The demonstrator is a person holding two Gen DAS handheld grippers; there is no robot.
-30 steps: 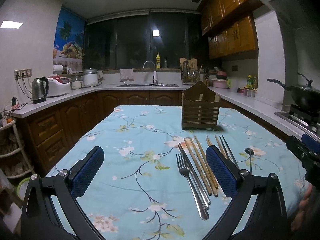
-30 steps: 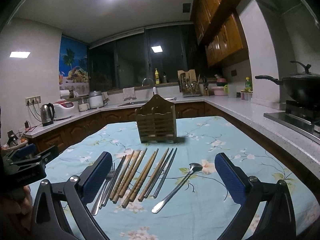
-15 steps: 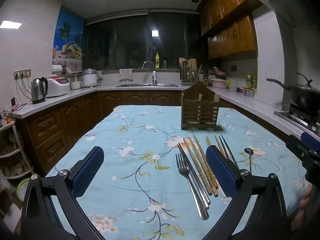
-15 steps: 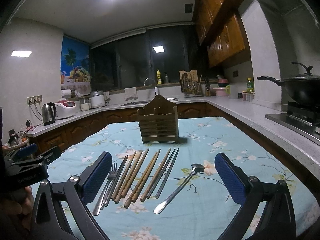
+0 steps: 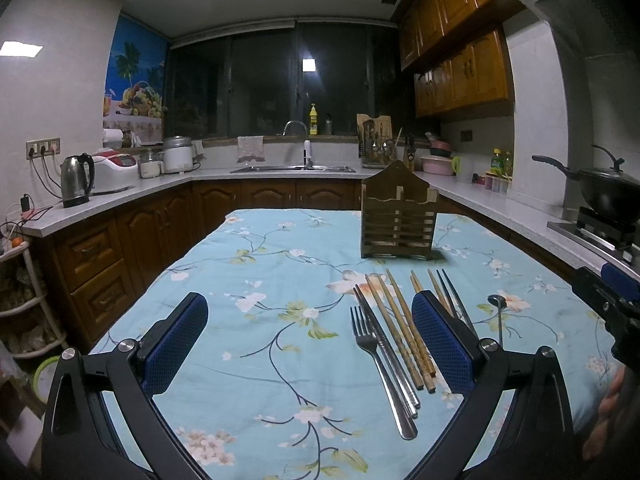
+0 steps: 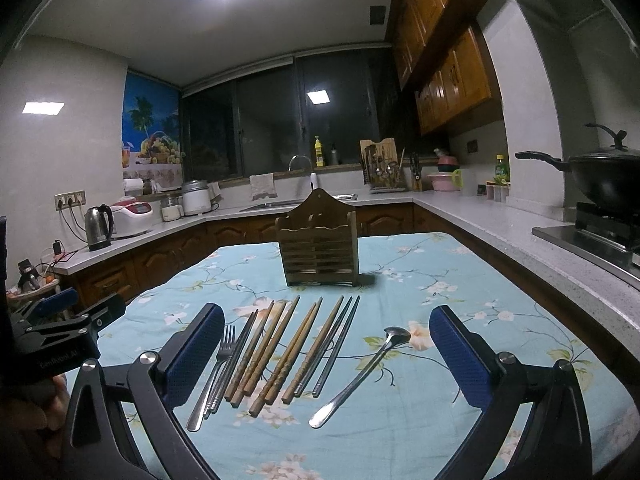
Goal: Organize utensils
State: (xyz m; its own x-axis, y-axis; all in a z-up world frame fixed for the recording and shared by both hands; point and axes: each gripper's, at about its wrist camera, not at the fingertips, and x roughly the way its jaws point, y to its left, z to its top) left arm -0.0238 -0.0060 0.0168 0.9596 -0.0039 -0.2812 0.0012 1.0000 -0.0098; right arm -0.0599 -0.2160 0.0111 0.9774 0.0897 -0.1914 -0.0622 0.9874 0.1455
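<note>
A row of utensils lies on the blue floral tablecloth (image 6: 420, 292): a steel fork (image 6: 218, 364), several wooden chopsticks (image 6: 280, 354), dark metal chopsticks (image 6: 336, 344) and a steel spoon (image 6: 364, 372). A slatted wooden utensil holder (image 6: 318, 256) stands upright behind them. My right gripper (image 6: 326, 360) hovers open above the row, nothing between its fingers. My left gripper (image 5: 310, 344) is open too, low over the cloth, left of the fork (image 5: 378, 364) and chopsticks (image 5: 400, 332). The holder (image 5: 398, 216) stands ahead on the right. Its right finger hides part of the chopsticks.
A dark wok (image 6: 600, 180) sits on the stove at the right counter. A kettle (image 5: 76, 180), rice cookers and a sink (image 5: 292, 168) line the far counters. A white rack (image 5: 24, 300) stands at the table's left. Each gripper shows at the edge of the other's view.
The right gripper has tilted slightly, so the utensils and holder sit a little higher in its view. The left gripper has barely moved. Both stay open.
</note>
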